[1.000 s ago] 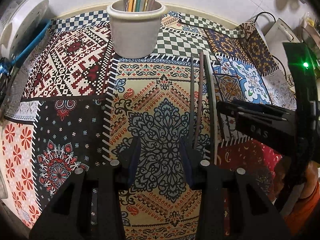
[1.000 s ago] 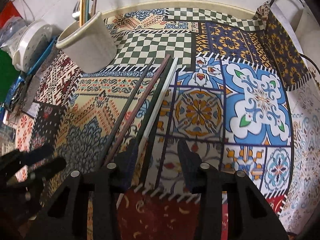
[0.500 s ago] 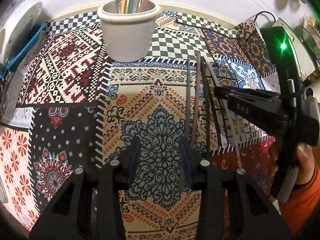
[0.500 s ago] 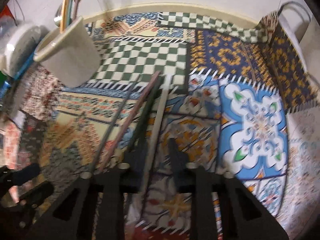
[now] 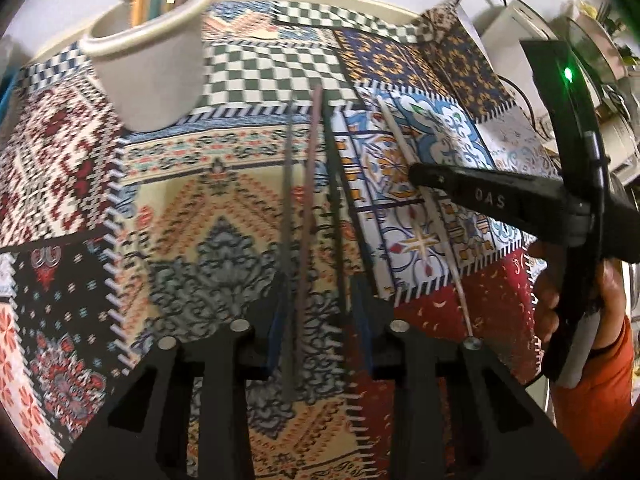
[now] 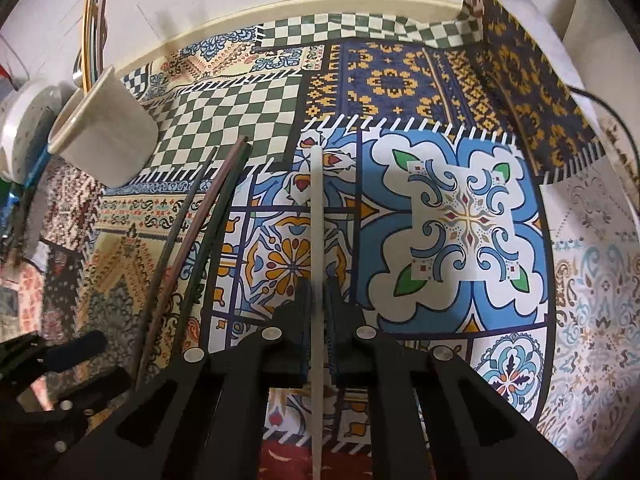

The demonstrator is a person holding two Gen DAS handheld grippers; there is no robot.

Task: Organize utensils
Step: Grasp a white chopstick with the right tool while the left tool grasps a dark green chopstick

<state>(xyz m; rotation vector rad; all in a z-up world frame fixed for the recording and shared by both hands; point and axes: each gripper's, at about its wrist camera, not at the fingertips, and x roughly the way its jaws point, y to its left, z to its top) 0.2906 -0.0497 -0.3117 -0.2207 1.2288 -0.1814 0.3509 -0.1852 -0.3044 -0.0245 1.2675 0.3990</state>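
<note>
Three dark chopsticks [image 5: 308, 200] lie side by side on the patterned cloth: grey, reddish-brown and dark green; they also show in the right wrist view [image 6: 192, 240]. My right gripper [image 6: 318, 300] is shut on a white chopstick [image 6: 317, 216], which also shows in the left wrist view [image 5: 404, 148] lifted off to the right of the others. My left gripper [image 5: 320, 300] is open, its jaws straddling the near ends of the dark chopsticks. A cream utensil cup [image 5: 148, 76] holding a fork and coloured handles stands at the back left; it also shows in the right wrist view [image 6: 104, 136].
A white appliance with a cable [image 5: 516, 28] stands at the back right. A white round container [image 6: 20, 128] sits left of the cup. The wall runs along the back of the cloth [image 6: 400, 80].
My right gripper closed on the white chopstick and pulled it away to the right of the other three. My left gripper shifted right, over the dark chopsticks' near ends.
</note>
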